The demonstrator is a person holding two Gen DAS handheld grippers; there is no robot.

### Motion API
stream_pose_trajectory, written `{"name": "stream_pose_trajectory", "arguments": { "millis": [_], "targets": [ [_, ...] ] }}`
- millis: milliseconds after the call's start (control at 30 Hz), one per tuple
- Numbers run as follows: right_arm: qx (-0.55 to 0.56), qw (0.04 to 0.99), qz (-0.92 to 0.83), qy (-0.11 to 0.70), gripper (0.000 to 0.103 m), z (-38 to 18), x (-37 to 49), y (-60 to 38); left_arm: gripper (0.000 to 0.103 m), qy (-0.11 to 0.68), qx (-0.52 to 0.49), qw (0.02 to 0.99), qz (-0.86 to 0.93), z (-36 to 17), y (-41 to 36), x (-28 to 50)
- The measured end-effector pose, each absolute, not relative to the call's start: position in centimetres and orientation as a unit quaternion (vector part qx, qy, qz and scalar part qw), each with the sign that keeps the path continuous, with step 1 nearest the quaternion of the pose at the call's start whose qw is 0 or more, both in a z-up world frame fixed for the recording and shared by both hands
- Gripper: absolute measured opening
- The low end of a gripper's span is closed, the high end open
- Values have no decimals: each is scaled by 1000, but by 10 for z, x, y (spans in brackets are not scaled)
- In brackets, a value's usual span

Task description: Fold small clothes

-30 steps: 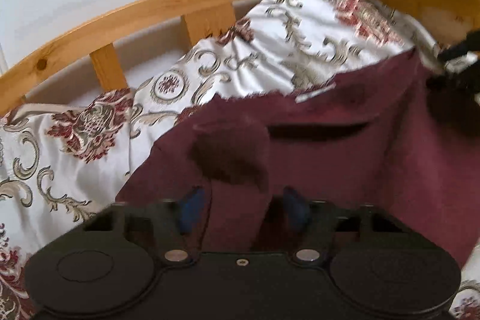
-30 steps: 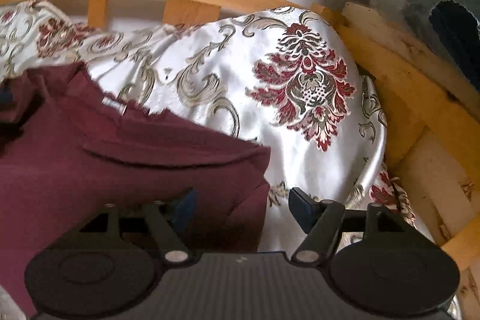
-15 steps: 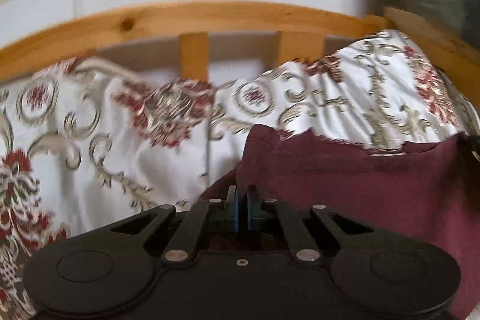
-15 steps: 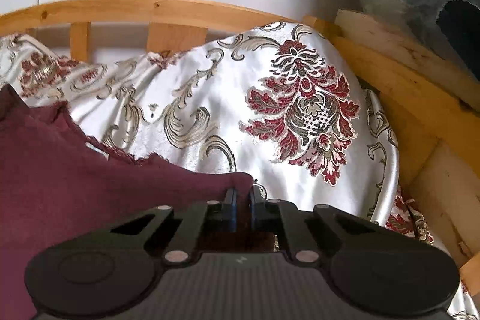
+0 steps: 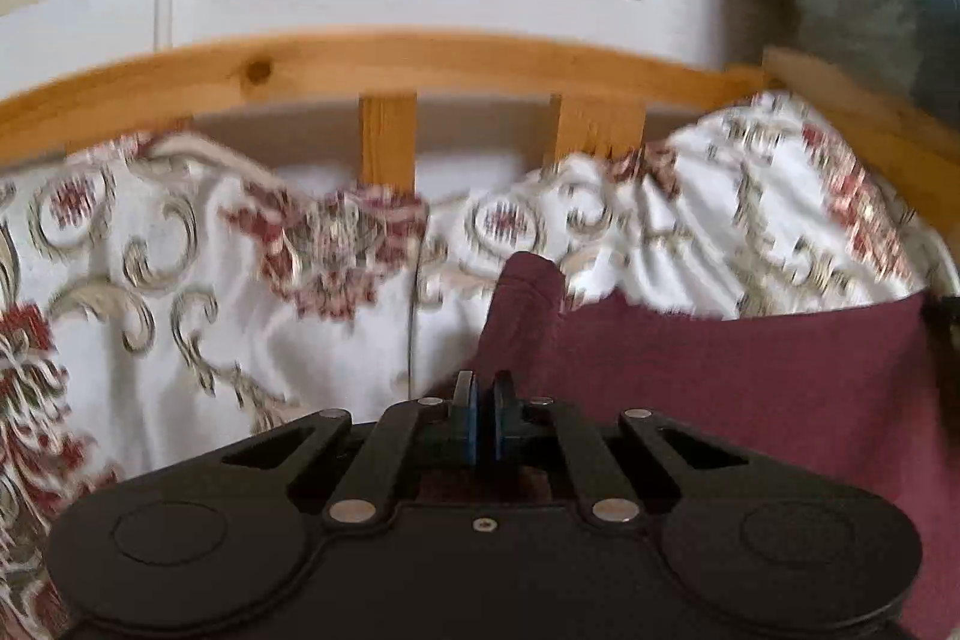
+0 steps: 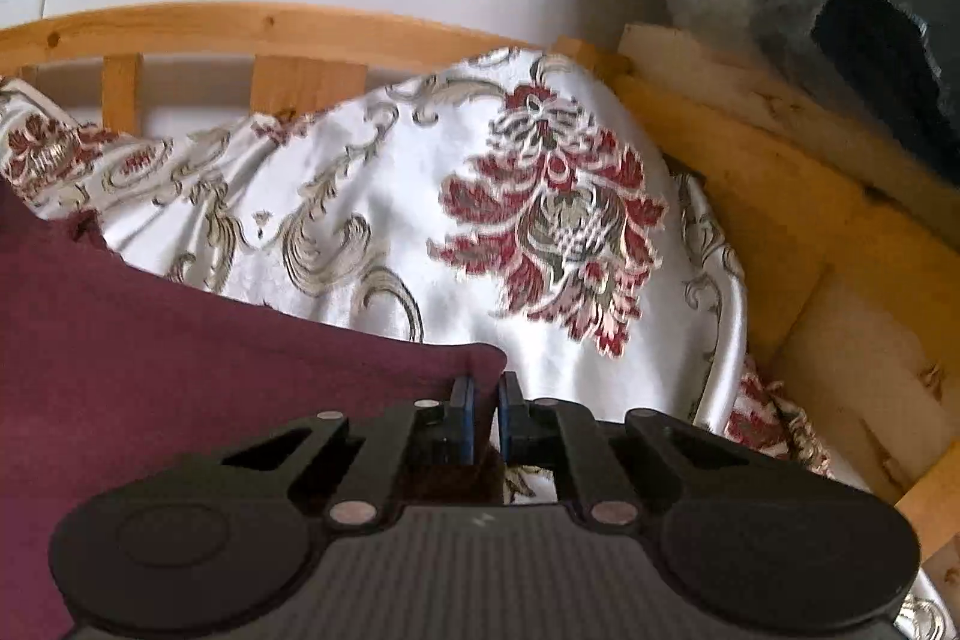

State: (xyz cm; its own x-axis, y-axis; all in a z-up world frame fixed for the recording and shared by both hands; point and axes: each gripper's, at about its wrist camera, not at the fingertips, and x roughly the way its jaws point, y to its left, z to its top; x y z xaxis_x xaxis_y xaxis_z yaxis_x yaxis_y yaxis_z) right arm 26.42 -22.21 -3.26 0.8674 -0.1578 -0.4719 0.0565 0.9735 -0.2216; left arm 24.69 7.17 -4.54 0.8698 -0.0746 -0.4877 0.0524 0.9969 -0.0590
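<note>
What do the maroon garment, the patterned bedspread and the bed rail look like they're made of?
Maroon garment: soft matte cloth, probably a knit; no shine, and it bunches between both sets of jaws. Patterned bedspread: glossy satin-like weave, judging by bright highlights over the red and grey motifs. Bed rail: light wood, likely pine; a knot and grain show.

No readable text, label, brand, number or sign appears in either wrist view.

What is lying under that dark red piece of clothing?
The maroon garment rests on a white satin bedspread with red and gold floral patterns, which shows all around it. Whatever is directly beneath the cloth is covered. Both the left gripper and right gripper pinch its corners.
</note>
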Motion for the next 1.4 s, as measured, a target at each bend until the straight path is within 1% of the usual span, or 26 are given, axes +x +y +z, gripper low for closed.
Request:
{"name": "stream_pose_trajectory", "arguments": {
  "millis": [67, 133, 167, 200, 233, 267, 300, 333, 367, 400, 433, 467, 600, 700, 767, 833, 867, 900, 967, 1033, 1067, 1100, 1200, 1233, 1333, 1400],
  "targets": [
    [-109, 959, -57, 257, 10, -36, 266, -220, 6, 276, -20, 960, -31, -56, 72, 254],
    [-113, 957, -59, 260, 11, -38, 264, -217, 9, 289, -27, 957, -32, -61, 73, 256],
    [-111, 956, -60, 264, 15, -38, 264, -217, 12, 294, -30, 955, -35, -61, 73, 257],
    [-109, 955, -60, 268, 21, -37, 262, -217, 15, 296, -31, 954, -36, -60, 74, 256],
    [-108, 955, -59, 270, 24, -36, 260, -218, 17, 296, -34, 954, -38, -59, 74, 256],
    [-107, 955, -53, 272, 32, -34, 254, -219, 25, 296, -40, 954, -42, -56, 75, 255],
    [-109, 955, -47, 270, 42, -32, 249, -219, 36, 295, -45, 953, -44, -53, 76, 253],
    [-112, 956, -46, 267, 47, -29, 241, -219, 43, 293, -49, 954, -46, -50, 77, 251],
    [-109, 958, -47, 263, 54, -27, 232, -220, 56, 288, -50, 955, -45, -46, 77, 249],
    [-96, 960, -46, 261, 60, -24, 221, -222, 67, 281, -49, 958, -39, -41, 77, 246],
    [-79, 961, -39, 261, 63, -22, 209, -223, 71, 272, -48, 961, -30, -37, 76, 243],
    [-67, 963, -33, 261, 70, -20, 198, -224, 77, 265, -46, 963, -25, -32, 75, 239],
    [-38, 965, -10, 259, 77, -21, 153, -219, 91, 254, -42, 966, -23, -19, 67, 228],
    [-28, 964, 1, 263, 79, -26, 131, -211, 98, 248, -33, 968, -17, -12, 59, 218],
    [-17, 963, 11, 270, 79, -31, 123, -208, 100, 244, -26, 969, -15, -8, 55, 210],
    [-1, 961, 15, 277, 77, -35, 120, -207, 102, 239, -18, 971, -11, -3, 52, 198],
    [12, 960, 12, 281, 70, -38, 121, -207, 102, 236, -15, 971, -8, -2, 51, 192],
    [21, 958, 6, 285, 56, -41, 124, -208, 102, 237, -15, 971, 0, -1, 51, 185],
    [32, 952, -2, 304, 42, -48, 133, -209, 102, 252, -25, 967, 28, 1, 52, 172],
    [39, 950, -15, 309, 41, -54, 142, -212, 102, 267, -37, 962, 47, 1, 54, 162],
    [47, 948, -17, 315, 37, -56, 147, -213, 102, 275, -39, 959, 50, 1, 54, 159],
    [54, 946, -19, 318, 26, -59, 149, -214, 102, 281, -41, 957, 54, 2, 55, 154],
    [68, 945, -22, 319, 7, -58, 144, -218, 102, 296, -42, 952, 66, 5, 57, 140],
    [70, 947, -22, 314, 4, -55, 140, -219, 102, 302, -43, 950, 63, 6, 59, 135],
    [55, 954, -28, 295, 3, -44, 124, -218, 102, 307, -49, 949, 51, 8, 67, 125],
    [46, 953, -29, 300, 3, -43, 120, -215, 102, 297, -48, 952, 52, 6, 76, 124]
  ]
}}
